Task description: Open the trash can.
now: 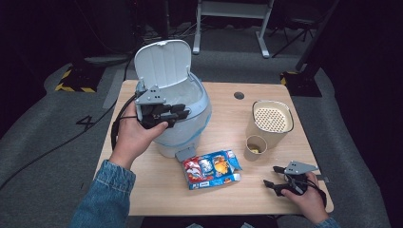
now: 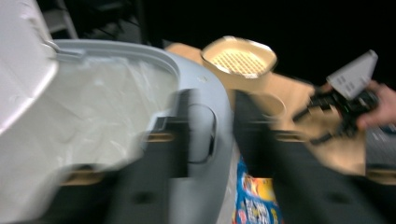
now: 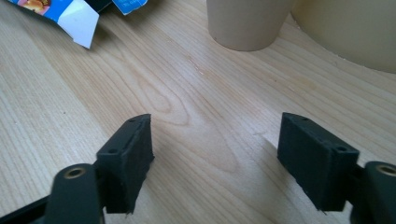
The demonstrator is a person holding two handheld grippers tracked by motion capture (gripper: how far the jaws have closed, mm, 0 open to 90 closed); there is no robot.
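Bin with the lid up stands on the left half of the bench in the high view. My left hand-held gripper hangs over its front rim, and the jaws look parted with nothing between them. The snack pack lies flat just in front of the bin, near the pedal. A cup stands right of the pack, touching or almost touching the big beige container behind it. My right hand-held gripper rests low at the near right corner, jaws open and empty.

From the left gripper view, which is blurred, I see the bin liner inside and the grey rim passing between the two black jaws. The jaws stand apart; I cannot tell if a pad touches the rim. The pack shows below, between the jaws.

From the right gripper view, the jaws are wide apart over bare wood, and the cup is ahead, the pack corner at the upper left.

My worry: the lid is held up by nothing that I can see, so it may fall on the left hand-held gripper. Also the right one, if it goes for the pack, could knock the cup over, because the cup stands so near.
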